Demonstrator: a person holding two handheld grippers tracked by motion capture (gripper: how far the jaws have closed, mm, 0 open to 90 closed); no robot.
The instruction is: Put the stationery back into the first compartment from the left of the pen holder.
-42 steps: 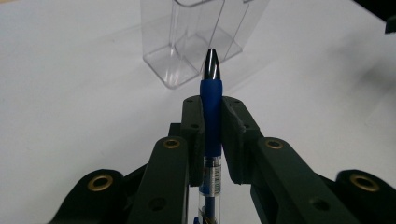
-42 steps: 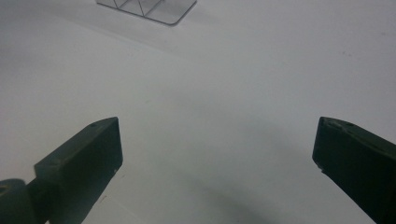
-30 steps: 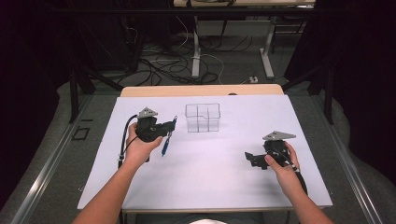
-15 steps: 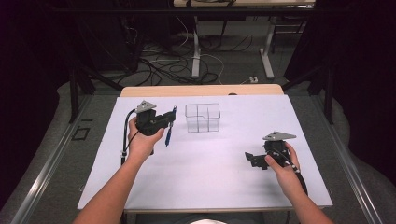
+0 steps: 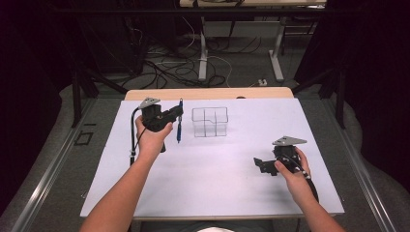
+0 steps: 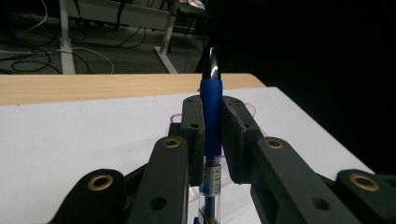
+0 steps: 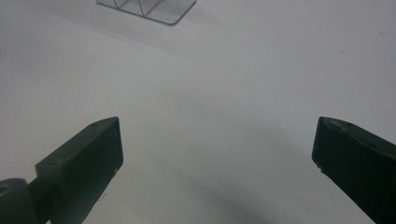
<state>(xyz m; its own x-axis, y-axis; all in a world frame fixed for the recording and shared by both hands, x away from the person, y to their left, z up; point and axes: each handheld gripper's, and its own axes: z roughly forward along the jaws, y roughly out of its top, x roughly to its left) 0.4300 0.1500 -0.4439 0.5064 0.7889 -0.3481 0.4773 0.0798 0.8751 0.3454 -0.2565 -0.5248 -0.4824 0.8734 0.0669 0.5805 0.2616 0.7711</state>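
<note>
Near the surface's far-left corner, the left gripper (image 5: 178, 115) jaws clamp a blue pen (image 5: 179, 126) upright, clear organizer (image 5: 210, 122) just beside it; right gripper (image 5: 259, 164) jaws gape empty

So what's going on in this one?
A person at a white table holds a claw in each hand. The left claw is shut on a blue pen, gripped upright and lifted clear of the table, just left of a clear divided organizer. The right claw hangs open and empty over the near right part of the table. The organizer's compartments look empty, so the pen probably goes there next.
</note>
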